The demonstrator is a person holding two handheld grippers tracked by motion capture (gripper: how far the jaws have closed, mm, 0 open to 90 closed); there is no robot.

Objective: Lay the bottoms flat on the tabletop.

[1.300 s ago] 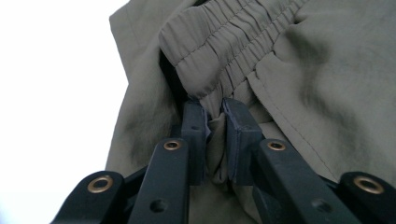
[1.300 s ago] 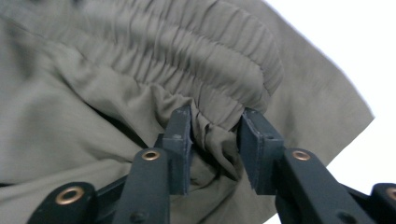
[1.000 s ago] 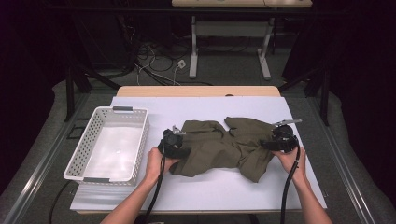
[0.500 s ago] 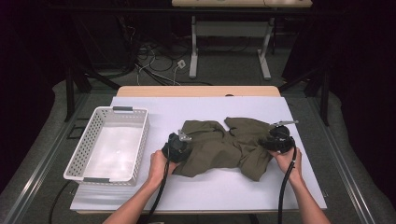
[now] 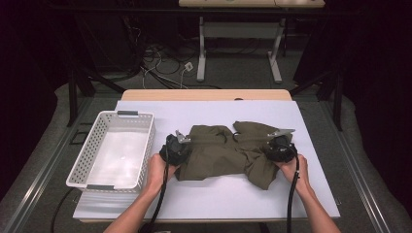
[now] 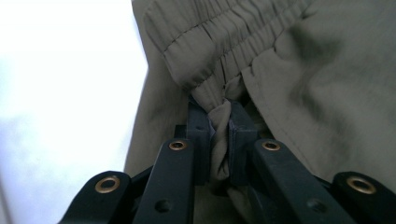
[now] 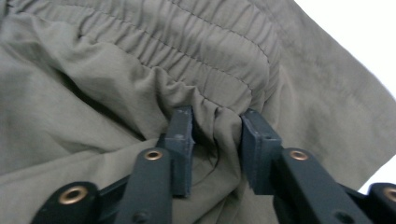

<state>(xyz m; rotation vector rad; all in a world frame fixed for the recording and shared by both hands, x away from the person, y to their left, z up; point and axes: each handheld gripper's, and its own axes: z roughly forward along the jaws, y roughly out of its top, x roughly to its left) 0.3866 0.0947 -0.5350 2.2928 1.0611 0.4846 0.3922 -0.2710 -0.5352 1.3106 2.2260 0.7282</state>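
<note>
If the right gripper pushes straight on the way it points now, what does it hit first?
The olive shorts: the right gripper already has their gathered waistband bunched between its jaws, so it would likely just drive deeper into that fabric.

One olive garment (image 5: 223, 155), one white basket (image 5: 92, 162), two claws, one table (image 5: 214, 199).

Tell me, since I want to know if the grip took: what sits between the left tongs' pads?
A bunched fold of the olive garment, by its gathered waistband, pinched between the left tongs, in the left gripper view.
</note>
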